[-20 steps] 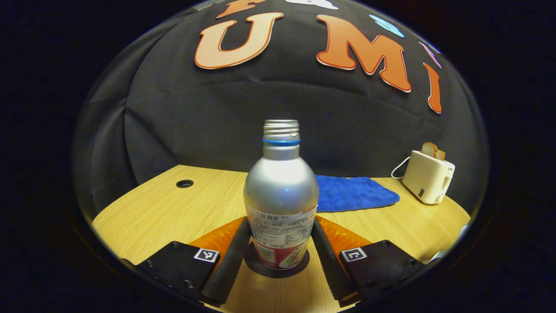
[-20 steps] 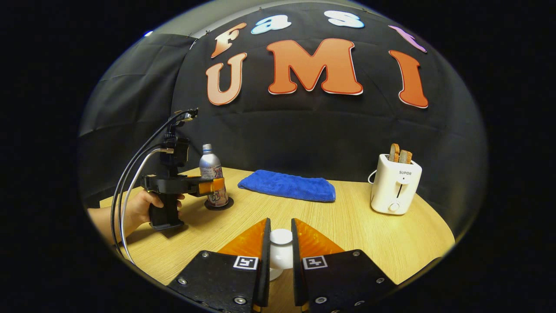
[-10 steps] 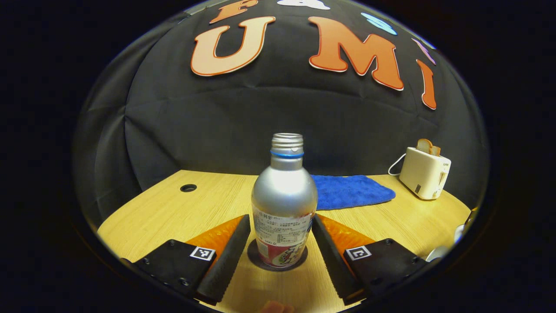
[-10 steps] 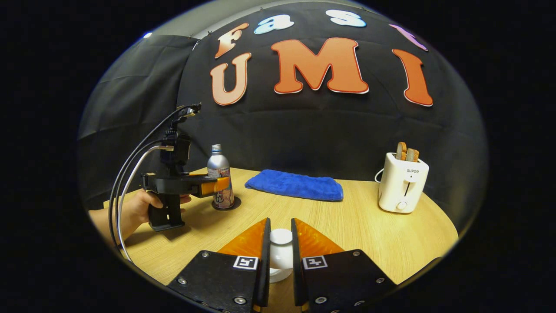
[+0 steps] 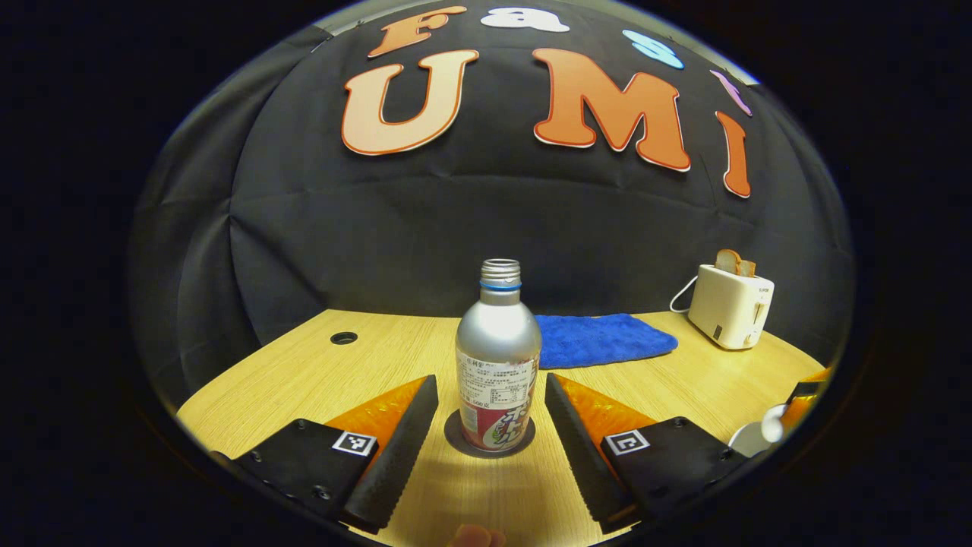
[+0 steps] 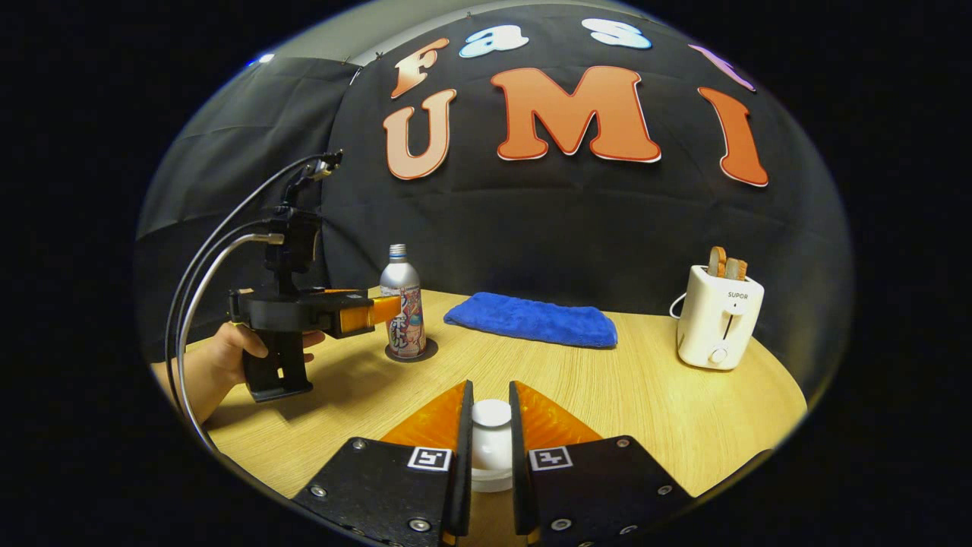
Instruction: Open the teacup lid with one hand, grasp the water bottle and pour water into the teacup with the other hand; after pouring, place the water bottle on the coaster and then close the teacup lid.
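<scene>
Water bottle (image 5: 498, 357) standing upright and uncapped on the dark round coaster (image 5: 463, 444), seen from the left gripper view between the two fingers of the left gripper (image 5: 490, 399), which are spread wide and clear of the bottle on both sides. In the right gripper view the same bottle (image 6: 403, 311) and coaster (image 6: 430, 352) appear toward the far left of the tabletop (image 6: 645, 395), with the left gripper (image 6: 389, 308) held level by a hand (image 6: 228, 357), its tips just beside the bottle. The right gripper (image 6: 490, 429) has its fingers set narrow on either side of the white knob of the teacup lid (image 6: 491, 441), apparently clamped on it; whether the lid is seated on the cup or lifted clear cannot be told, since the cup body is hidden below the fingers. At the right edge of the left gripper view a white rounded object (image 5: 752, 437) is partly visible, probably the teacup, too cropped to confirm. Background items: blue cloth (image 6: 531, 320) and white toaster (image 6: 717, 319), well apart from the work. Judged progress: with the bottle released on the coaster, pouring and placing look done; the remaining step is closing the lid and releasing it.
</scene>
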Demonstrator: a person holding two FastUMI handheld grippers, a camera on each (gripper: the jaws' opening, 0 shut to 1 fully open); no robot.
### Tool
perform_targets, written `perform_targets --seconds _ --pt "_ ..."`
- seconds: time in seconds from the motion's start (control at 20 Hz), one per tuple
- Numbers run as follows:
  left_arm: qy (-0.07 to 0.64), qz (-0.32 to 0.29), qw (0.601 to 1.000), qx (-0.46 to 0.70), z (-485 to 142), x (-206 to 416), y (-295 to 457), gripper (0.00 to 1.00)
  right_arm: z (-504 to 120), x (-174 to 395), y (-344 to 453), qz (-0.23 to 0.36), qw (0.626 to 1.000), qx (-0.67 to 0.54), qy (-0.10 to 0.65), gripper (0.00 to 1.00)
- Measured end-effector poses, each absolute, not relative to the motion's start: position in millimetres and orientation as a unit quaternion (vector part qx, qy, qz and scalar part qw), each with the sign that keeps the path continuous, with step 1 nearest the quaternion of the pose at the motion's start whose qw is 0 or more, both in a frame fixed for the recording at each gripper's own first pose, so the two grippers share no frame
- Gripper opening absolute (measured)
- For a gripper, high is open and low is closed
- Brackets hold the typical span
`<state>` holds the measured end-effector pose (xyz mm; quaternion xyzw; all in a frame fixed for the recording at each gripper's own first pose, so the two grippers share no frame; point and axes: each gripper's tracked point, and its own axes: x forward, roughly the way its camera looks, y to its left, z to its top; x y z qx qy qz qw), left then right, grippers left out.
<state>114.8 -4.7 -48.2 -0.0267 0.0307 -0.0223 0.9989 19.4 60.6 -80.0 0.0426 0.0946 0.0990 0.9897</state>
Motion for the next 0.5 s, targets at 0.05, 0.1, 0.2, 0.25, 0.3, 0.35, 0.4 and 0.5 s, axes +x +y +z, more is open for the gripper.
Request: perform_targets --seconds 0.05,0.1,0.2,0.25,0.3,0.35,0.4,0.5 --pt "0.028 -0.022 0.999 -0.028 -47 110 -5 0.90 -83 19 63 0.100 0.990 0.041 0.095 0.23" --pt "0.026 -0.022 0.999 -0.027 -47 105 -4 0.90 -84 21 64 0.101 0.990 0.040 0.095 0.23" --pt "0.020 -0.018 0.999 -0.026 -45 93 0 0.90 -89 23 67 0.102 0.989 0.040 0.097 0.23" --pt "0.017 -0.017 0.999 -0.025 -44 89 0 0.90 -92 23 69 0.102 0.989 0.039 0.099 0.23" --pt "0.014 -0.017 0.999 -0.025 -42 83 1 0.90 -94 24 68 0.100 0.989 0.037 0.100 0.23" --pt "0.011 -0.016 1.000 -0.023 -41 80 2 0.94 -97 25 68 0.100 0.989 0.036 0.101 0.23" --pt "0.008 -0.016 1.000 -0.022 -39 74 3 0.90 -100 26 69 0.099 0.989 0.036 0.105 0.23" --pt "-0.001 -0.013 1.000 -0.026 -35 67 5 0.94 -106 29 70 0.098 0.989 0.035 0.110 0.23"
